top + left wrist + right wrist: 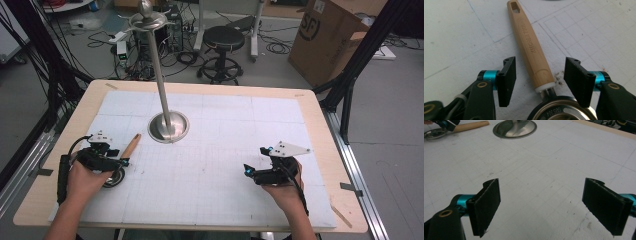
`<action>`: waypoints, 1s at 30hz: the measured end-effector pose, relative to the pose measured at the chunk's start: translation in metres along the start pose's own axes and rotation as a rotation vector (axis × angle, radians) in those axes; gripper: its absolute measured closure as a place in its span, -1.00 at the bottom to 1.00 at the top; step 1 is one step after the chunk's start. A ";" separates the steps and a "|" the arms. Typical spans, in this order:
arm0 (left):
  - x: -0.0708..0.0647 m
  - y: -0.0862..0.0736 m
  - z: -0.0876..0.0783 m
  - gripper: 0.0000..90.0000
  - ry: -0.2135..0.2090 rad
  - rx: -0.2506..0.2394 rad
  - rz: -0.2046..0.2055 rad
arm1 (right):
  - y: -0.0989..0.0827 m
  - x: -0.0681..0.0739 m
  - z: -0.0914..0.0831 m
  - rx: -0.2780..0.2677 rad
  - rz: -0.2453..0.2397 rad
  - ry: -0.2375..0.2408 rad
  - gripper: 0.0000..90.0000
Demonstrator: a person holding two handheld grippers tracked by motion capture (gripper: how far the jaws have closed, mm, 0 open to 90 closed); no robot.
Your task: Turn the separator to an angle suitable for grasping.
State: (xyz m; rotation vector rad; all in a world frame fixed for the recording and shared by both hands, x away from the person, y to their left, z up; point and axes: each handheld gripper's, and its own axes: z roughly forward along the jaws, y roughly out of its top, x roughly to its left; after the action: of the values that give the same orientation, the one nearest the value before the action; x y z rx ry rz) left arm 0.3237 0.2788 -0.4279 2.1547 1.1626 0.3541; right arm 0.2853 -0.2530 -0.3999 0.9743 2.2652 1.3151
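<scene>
A kitchen tool lies on the white gridded mat at the left, with a wooden handle (132, 145) and a round steel head (116, 178). My left gripper (119, 162) stands over it. In the left gripper view its jaws (540, 61) straddle the handle (529, 47) just above the steel head (560, 112). There is a gap on each side and the pads do not touch the wood, so it is open. My right gripper (256, 161) rests at the right. It is open (541, 182) over bare mat, with nothing between the jaws.
A tall steel pole on a round base (169, 126) stands at the mat's middle back, topped by a dish and ball. Its base (514, 128) also shows in the right gripper view. A stool (223, 40), a cardboard box (327, 35) and cables lie on the floor beyond the table.
</scene>
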 end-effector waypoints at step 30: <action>-0.004 0.024 0.012 0.39 0.061 0.225 -0.065 | -0.003 -0.001 0.001 0.027 -0.002 -0.006 -0.69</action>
State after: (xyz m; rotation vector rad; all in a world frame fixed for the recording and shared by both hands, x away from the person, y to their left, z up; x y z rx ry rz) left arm 0.3425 0.2611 -0.4206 2.3050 1.3592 0.2731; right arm 0.2851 -0.2538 -0.4034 0.9826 2.2846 1.2825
